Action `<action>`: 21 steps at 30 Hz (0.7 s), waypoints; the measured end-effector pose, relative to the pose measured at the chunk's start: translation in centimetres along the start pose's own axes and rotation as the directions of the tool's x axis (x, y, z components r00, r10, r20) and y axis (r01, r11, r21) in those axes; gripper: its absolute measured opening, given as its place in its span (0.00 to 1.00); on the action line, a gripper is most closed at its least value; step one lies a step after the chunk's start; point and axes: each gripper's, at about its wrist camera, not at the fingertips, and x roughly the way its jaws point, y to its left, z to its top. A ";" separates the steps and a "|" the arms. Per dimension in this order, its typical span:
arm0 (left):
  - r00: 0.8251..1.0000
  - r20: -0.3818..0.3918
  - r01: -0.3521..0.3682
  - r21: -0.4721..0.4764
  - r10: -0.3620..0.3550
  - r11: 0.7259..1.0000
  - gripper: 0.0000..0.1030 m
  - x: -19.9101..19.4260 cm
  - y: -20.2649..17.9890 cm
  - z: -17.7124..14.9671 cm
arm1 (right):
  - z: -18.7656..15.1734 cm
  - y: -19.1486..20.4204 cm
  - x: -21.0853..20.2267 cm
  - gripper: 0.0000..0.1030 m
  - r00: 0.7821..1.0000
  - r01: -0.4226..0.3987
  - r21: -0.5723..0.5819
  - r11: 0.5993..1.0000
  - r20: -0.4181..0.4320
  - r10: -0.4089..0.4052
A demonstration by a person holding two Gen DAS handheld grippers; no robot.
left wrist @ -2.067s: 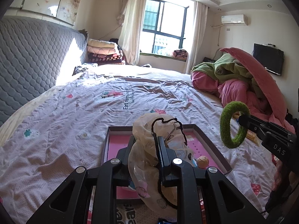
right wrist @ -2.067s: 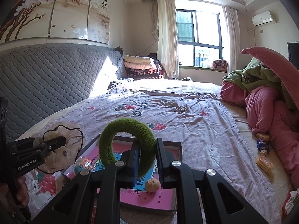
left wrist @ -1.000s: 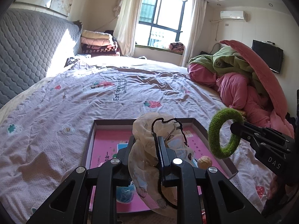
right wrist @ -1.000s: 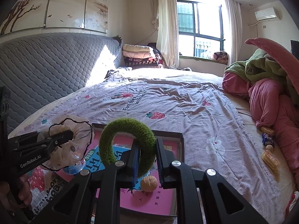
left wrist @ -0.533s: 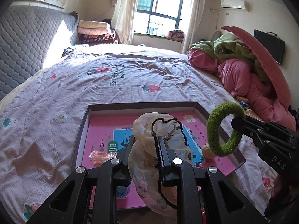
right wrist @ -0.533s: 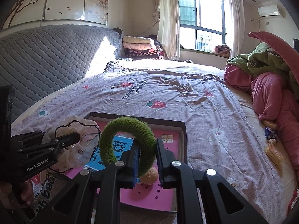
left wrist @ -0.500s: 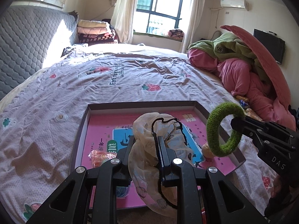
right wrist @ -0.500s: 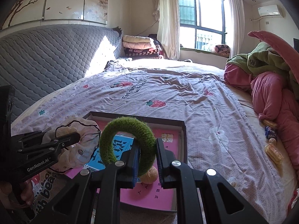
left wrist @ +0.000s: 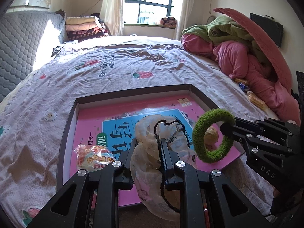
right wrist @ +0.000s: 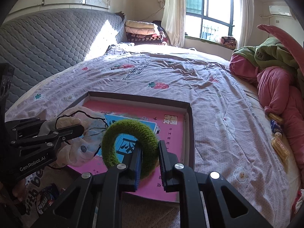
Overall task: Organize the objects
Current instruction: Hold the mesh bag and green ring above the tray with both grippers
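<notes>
Both grippers (left wrist: 147, 144) (right wrist: 149, 152) tilt downward over tray (left wrist: 133, 92).

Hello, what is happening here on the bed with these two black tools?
A person is tidying small things into a shallow box on the bed. The left gripper is shut on a sheer cloth pouch; the right gripper is shut on a green fuzzy ring. Both hang just over the box, which already holds a snack packet and a walnut.
</notes>
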 end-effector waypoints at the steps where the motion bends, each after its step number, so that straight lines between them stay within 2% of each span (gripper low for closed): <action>1: 1.000 -0.008 0.002 0.007 -0.002 1.000 0.21 0.1 -0.1 -0.1 | -0.1 -0.1 0.2 0.17 1.000 0.002 0.002 1.000 -0.007 -0.002; 12: 0.999 -0.052 -0.003 0.023 0.004 1.000 0.22 1.2 -0.2 -0.5 | -0.8 0.1 1.1 0.17 0.998 0.015 -0.007 1.000 -0.056 -0.015; 21: 0.996 -0.082 -0.024 0.024 0.026 0.999 0.23 2.2 0.2 -0.8 | -1.0 -0.9 1.3 0.17 0.997 0.025 0.037 0.999 -0.078 -0.022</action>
